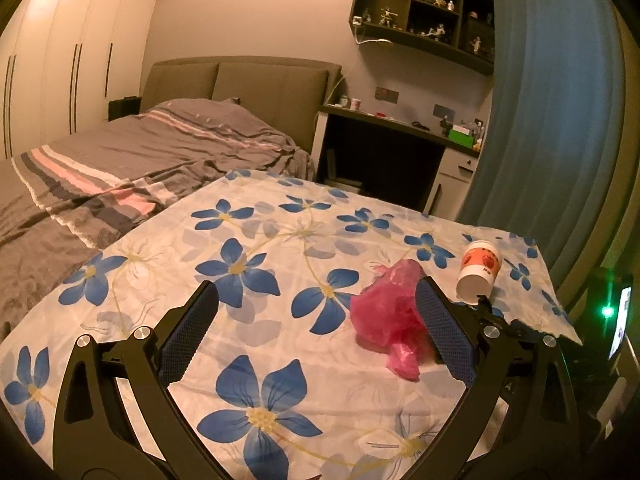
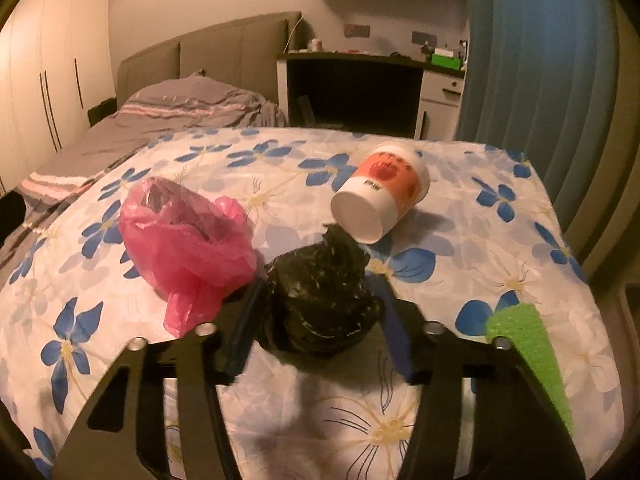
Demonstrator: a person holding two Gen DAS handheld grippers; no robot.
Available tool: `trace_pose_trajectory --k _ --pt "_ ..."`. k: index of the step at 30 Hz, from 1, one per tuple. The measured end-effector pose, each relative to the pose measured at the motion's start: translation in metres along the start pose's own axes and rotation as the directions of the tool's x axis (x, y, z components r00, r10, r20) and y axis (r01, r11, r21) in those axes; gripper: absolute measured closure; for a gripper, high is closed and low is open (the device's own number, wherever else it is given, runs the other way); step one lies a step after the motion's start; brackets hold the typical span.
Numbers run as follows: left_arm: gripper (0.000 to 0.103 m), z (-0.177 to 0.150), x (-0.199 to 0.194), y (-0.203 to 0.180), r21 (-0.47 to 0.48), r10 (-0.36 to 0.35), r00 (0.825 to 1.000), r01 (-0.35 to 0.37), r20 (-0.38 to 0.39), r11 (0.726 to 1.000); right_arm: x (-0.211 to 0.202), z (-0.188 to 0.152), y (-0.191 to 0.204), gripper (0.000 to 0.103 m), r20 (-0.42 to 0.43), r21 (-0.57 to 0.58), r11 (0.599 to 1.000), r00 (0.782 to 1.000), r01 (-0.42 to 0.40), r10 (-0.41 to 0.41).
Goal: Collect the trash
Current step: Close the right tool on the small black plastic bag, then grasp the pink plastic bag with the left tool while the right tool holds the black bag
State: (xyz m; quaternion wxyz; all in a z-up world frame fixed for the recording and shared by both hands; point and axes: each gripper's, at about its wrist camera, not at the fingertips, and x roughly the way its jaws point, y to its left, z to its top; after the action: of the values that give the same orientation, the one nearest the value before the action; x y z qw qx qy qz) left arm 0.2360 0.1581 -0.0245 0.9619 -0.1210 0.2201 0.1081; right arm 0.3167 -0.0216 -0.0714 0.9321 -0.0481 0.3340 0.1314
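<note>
Right tongs (image 2: 316, 320) pinch black bag (image 2: 320, 300) to bin it – left tongs (image 1: 316, 328) gape by pink bag (image 1: 386, 312), cup (image 2: 382, 196) nr.

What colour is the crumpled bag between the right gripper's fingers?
Glossy black plastic bag, clearest in the right wrist view.

Both wrist views close over table (image 1: 280, 240).

Two bags (image 2: 188, 240); one cup (image 2: 384, 196)
</note>
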Motion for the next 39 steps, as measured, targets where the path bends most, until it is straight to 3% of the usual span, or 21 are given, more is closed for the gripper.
trace_pose_trajectory --k 9,19,27,30,31,36,38,39 --pt "0.006 -0.002 0.005 -0.010 0.019 -0.028 1.000 0.028 -0.012 0.999 -0.002 -0.002 -0.003 0.090 -0.002 -0.014 1.000 1.000 -0.014 0.014" --pt "0.006 -0.009 0.021 -0.033 0.062 -0.087 0.995 0.090 -0.054 0.994 -0.044 -0.008 -0.029 0.093 0.083 0.033 0.999 0.996 -0.017 0.014" --pt "0.006 -0.003 0.062 -0.051 0.072 -0.136 0.983 0.146 -0.125 0.987 -0.079 -0.012 -0.050 0.093 0.140 0.046 0.999 0.990 -0.018 0.011" --pt "0.014 -0.002 0.075 -0.055 0.078 -0.147 0.977 0.161 -0.157 0.984 -0.086 -0.012 -0.054 0.093 0.155 0.044 0.999 0.988 -0.015 0.008" --pt "0.021 -0.002 0.080 -0.057 0.087 -0.150 0.973 0.167 -0.174 0.982 -0.088 -0.011 -0.055 0.093 0.157 0.045 0.999 0.988 -0.016 0.009" --pt "0.067 -0.011 0.091 -0.057 0.087 -0.195 0.947 0.223 -0.257 0.971 -0.093 -0.012 -0.057 0.093 0.163 0.037 0.999 0.987 -0.020 0.014" --pt "0.092 -0.013 0.089 -0.057 0.081 -0.210 0.942 0.238 -0.262 0.968 -0.096 -0.012 -0.057 0.093 0.166 0.035 0.999 0.986 -0.025 0.019" --pt "0.093 -0.015 0.084 -0.058 0.086 -0.209 0.943 0.238 -0.259 0.967 -0.098 -0.012 -0.056 0.093 0.168 0.034 0.999 0.985 -0.028 0.022"
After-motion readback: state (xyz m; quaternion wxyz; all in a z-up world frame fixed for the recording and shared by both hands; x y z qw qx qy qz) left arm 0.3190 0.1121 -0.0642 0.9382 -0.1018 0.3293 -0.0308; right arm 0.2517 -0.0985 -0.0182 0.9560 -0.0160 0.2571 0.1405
